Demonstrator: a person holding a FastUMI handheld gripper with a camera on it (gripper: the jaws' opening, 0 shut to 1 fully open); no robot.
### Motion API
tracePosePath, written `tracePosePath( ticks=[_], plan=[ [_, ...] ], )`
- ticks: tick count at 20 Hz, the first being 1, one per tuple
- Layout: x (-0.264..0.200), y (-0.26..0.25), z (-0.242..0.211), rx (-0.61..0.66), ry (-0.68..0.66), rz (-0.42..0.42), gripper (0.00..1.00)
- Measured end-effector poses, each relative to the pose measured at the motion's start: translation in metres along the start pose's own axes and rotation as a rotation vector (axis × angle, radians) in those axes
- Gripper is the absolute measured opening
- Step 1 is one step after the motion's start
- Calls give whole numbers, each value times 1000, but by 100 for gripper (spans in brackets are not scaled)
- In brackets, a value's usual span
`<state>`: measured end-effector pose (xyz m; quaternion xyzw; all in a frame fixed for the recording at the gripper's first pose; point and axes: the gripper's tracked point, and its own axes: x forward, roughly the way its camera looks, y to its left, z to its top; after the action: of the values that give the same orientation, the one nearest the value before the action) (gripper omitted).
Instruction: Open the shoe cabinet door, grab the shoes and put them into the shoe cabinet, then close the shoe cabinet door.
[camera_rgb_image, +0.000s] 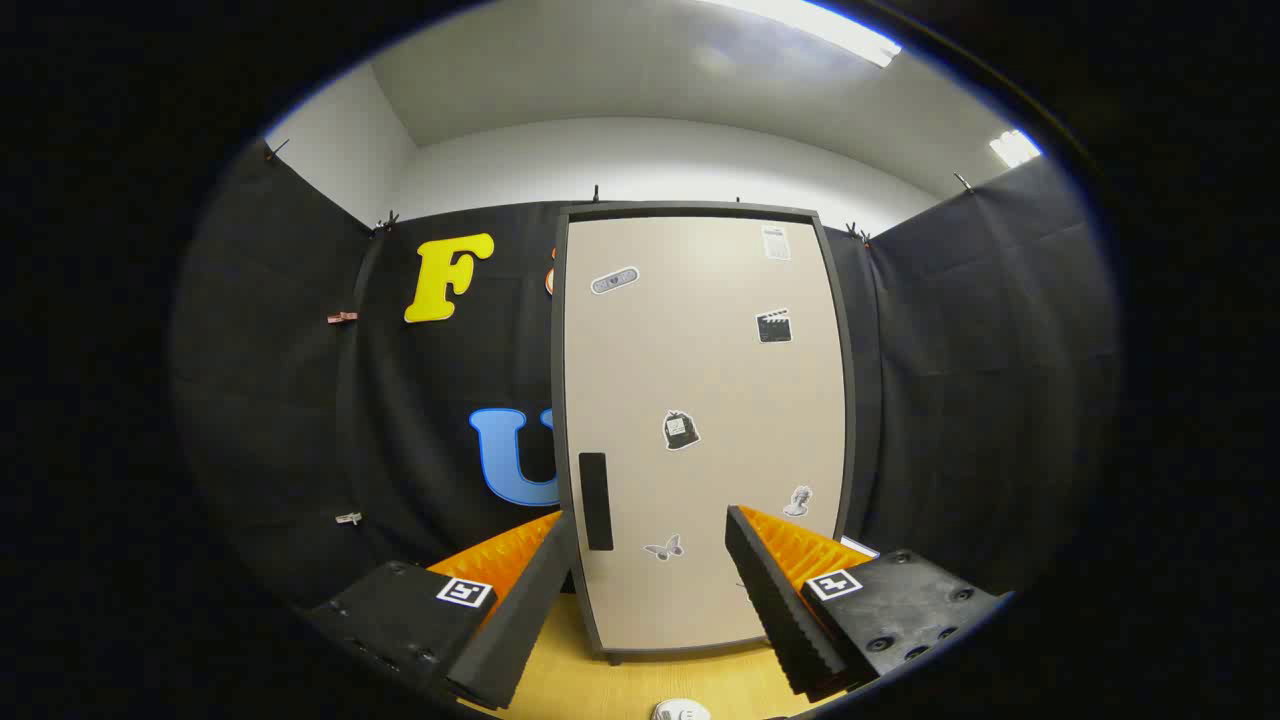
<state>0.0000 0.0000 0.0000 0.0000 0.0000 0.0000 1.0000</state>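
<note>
The gripper (650, 560) jaws stand open, empty; the beige cabinet door's upright black slot handle (595, 500) lies just ahead, nearer the left jaw.

Beige sticker-dotted cabinet door (700, 420), dark handle (595, 500), seemingly black

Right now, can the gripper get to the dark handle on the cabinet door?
Probably yes: the gripper is open, and the handle on the closed door lies just ahead, near one finger, with nothing between.
</note>
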Motion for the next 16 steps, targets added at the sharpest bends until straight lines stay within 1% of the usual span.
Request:
tracePosePath(
  ticks=[7,12,16],
  plan=[
    [12,0,-5,33,13,-11,98],
    [23,10,-17,-2,42,0,98],
    [34,21,-22,-2,46,11,98]
  ],
)
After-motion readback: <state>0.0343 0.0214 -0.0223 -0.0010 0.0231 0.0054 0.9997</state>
